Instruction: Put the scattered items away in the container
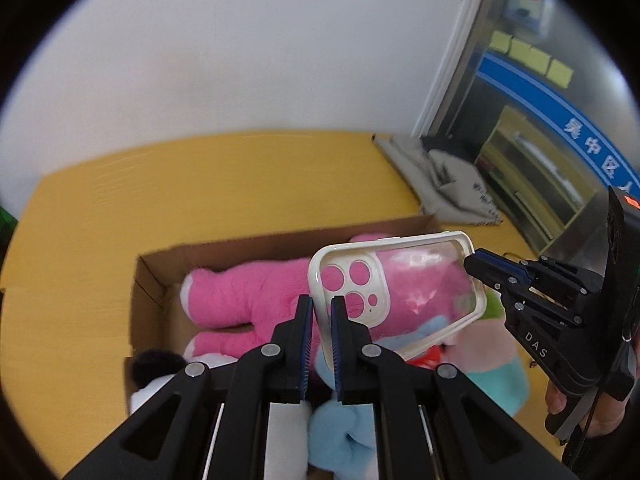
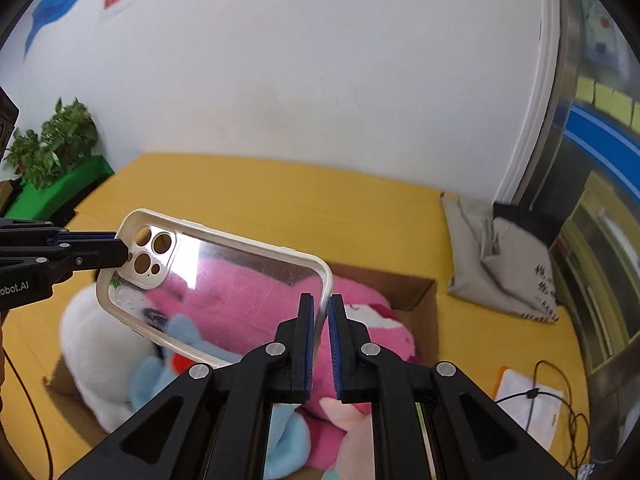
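Observation:
A clear phone case (image 1: pixel 416 280) with a white rim is held in the air over an open cardboard box (image 1: pixel 152 272). My left gripper (image 1: pixel 322 308) is shut on the case's camera end. My right gripper (image 2: pixel 321 308) is shut on the opposite end, and it shows in the left wrist view (image 1: pixel 474 266) at the right. The case also shows in the right wrist view (image 2: pixel 224 276), with the left gripper (image 2: pixel 124 254) at its camera corner. The box (image 2: pixel 420 304) holds a pink plush toy (image 1: pixel 248 292), a light blue plush (image 1: pixel 344 436) and a white plush (image 2: pixel 96 344).
The box sits on a yellow table (image 1: pixel 224 184). A grey cloth bag (image 2: pixel 500 264) lies at the table's right, against the wall. A white pad with a black cable (image 2: pixel 532 400) lies near the right edge. A potted plant (image 2: pixel 56 140) on a green stand is at the far left.

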`<state>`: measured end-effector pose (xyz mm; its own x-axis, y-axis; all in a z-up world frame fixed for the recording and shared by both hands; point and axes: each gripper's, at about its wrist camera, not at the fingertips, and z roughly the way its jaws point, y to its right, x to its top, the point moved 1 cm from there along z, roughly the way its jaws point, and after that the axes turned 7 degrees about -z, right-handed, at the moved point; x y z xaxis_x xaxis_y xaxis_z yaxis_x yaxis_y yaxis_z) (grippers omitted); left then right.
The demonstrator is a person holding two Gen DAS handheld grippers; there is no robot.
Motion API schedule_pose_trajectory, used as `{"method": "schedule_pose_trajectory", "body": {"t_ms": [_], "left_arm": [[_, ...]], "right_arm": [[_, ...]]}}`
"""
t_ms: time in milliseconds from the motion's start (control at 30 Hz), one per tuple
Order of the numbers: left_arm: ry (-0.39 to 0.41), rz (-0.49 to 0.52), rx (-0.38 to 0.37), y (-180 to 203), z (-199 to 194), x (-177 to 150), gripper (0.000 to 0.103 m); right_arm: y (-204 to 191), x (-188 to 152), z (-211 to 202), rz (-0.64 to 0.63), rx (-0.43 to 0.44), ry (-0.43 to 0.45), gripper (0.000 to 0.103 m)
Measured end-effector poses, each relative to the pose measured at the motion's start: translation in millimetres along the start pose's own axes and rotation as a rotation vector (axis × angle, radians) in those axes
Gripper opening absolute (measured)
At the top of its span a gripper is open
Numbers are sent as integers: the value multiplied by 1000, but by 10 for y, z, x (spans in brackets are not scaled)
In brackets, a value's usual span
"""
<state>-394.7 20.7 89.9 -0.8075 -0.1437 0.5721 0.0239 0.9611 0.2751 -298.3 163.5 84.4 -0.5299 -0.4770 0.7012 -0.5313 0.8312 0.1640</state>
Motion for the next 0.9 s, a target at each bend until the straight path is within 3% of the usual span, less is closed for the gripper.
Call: {"method": "schedule_pose_trajectory", "body": {"t_ms": [100, 200, 267, 300, 333, 367, 433, 567, 633, 667, 900], "left_arm": [[-84, -29, -2, -163, 425, -115, 10], [-74, -67, -39, -252, 544, -192, 13], [-55, -71, -53, -247, 515, -200, 27], [-52, -75, -53, -259, 508, -190, 44], [-40, -80, -52, -265, 462, -205, 57], [-24, -86, -49, -277, 407, -212, 60], [16, -103, -41, -324, 229, -229, 60], [105, -71, 16, -290, -283, -398, 62], [164, -43, 58, -197, -584, -592, 79], [189, -33, 75, -145, -717, -717, 81], [249, -18, 81, 240, -1264, -1793, 81]], "right_arm": [[11, -162, 426, 21, 13, -83, 8], [-8, -342, 662, 29, 21, -130, 8], [-8, -375, 662, 28, 17, -124, 8], [4, -383, 646, 29, 15, -119, 12], [23, -391, 620, 34, 16, -110, 27], [53, -403, 579, 43, 15, -91, 56], [105, -432, 354, 79, 4, -32, 91], [122, -546, -230, 114, 26, 62, 99], [75, -684, -535, 122, 26, 99, 103], [35, -754, -654, 122, 20, 112, 103], [-486, -1498, -1318, 101, -7, 152, 103]]}}
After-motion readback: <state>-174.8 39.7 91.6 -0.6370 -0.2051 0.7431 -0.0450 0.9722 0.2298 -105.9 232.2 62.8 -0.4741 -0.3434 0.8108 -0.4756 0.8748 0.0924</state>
